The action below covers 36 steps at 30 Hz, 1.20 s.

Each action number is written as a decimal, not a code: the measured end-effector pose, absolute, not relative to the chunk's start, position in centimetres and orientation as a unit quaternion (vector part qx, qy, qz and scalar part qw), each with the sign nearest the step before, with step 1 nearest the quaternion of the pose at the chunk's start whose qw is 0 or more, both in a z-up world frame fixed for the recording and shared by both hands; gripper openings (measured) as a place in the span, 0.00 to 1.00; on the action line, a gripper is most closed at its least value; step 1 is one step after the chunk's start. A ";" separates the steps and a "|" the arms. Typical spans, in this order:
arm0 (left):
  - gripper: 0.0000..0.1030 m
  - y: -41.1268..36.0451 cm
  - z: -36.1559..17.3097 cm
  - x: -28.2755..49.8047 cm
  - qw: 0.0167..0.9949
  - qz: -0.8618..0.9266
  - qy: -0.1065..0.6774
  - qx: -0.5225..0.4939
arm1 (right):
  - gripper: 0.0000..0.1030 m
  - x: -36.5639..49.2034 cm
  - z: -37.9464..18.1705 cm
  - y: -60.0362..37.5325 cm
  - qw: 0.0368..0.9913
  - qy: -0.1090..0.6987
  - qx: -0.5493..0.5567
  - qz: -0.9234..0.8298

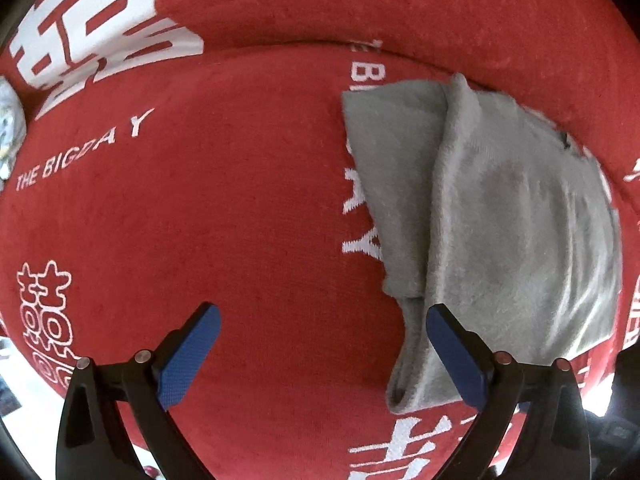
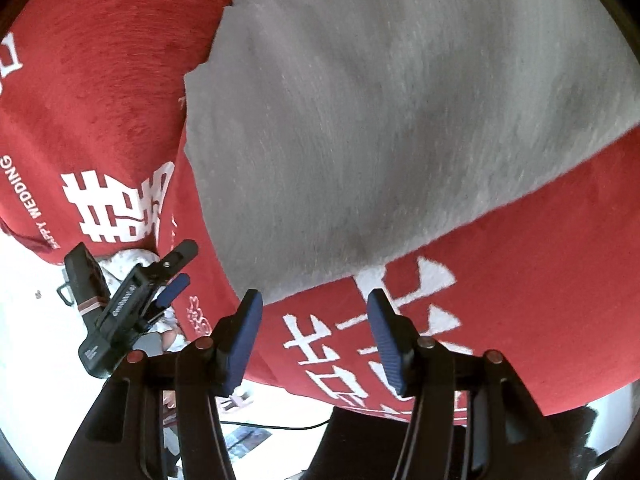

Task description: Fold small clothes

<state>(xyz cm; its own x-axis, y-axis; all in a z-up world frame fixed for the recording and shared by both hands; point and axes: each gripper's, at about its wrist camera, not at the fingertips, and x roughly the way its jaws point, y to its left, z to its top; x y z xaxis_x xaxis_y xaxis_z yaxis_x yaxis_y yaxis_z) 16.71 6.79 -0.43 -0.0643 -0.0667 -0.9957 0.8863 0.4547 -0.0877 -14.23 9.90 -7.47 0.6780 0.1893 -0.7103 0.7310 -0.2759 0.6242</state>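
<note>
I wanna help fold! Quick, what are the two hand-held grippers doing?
Left hand-held gripper: wide open, holding nothing.
Right hand-held gripper: open, holding nothing, grey cloth just ahead.

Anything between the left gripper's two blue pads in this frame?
Only bare red cloth; the left wrist view shows the left gripper wide open, with the grey garment beside and under its right-hand pad.

Garment (image 1: 500,216) flat on cloth (image 1: 240,200), beside its edge

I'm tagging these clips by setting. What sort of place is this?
Probably a home: a table under a red wedding cloth, a grey garment on it, pale floor beyond.
</note>
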 end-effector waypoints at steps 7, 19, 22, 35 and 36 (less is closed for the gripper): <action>1.00 6.3 -0.7 17.7 0.585 -0.417 0.631 0.293 | 0.57 -13.9 -9.0 10.7 0.502 0.234 0.791 -0.260; 1.00 5.5 -3.3 18.4 0.503 -0.451 0.710 0.197 | 0.59 -12.3 -10.7 10.2 0.503 0.105 0.817 -0.260; 1.00 4.8 -3.9 18.5 0.475 -0.467 0.728 0.161 | 0.45 -12.5 -10.7 9.8 0.494 0.090 0.826 -0.257; 1.00 0.4 -5.0 15.3 0.392 -0.505 0.762 0.105 | 0.08 -14.0 -5.2 6.9 0.536 0.006 0.827 -0.170; 1.00 -0.1 -4.8 14.5 0.385 -0.511 0.761 0.103 | 0.08 -14.0 -5.0 6.9 0.536 0.007 0.827 -0.167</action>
<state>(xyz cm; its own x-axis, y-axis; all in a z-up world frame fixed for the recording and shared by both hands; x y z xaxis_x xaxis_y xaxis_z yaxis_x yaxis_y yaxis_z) 14.49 -0.12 -4.78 -0.6816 -0.2372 -0.6922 0.5513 0.4557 -0.6989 -14.02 6.86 -5.03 0.9439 -0.1674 -0.2845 0.1915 -0.4245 0.8850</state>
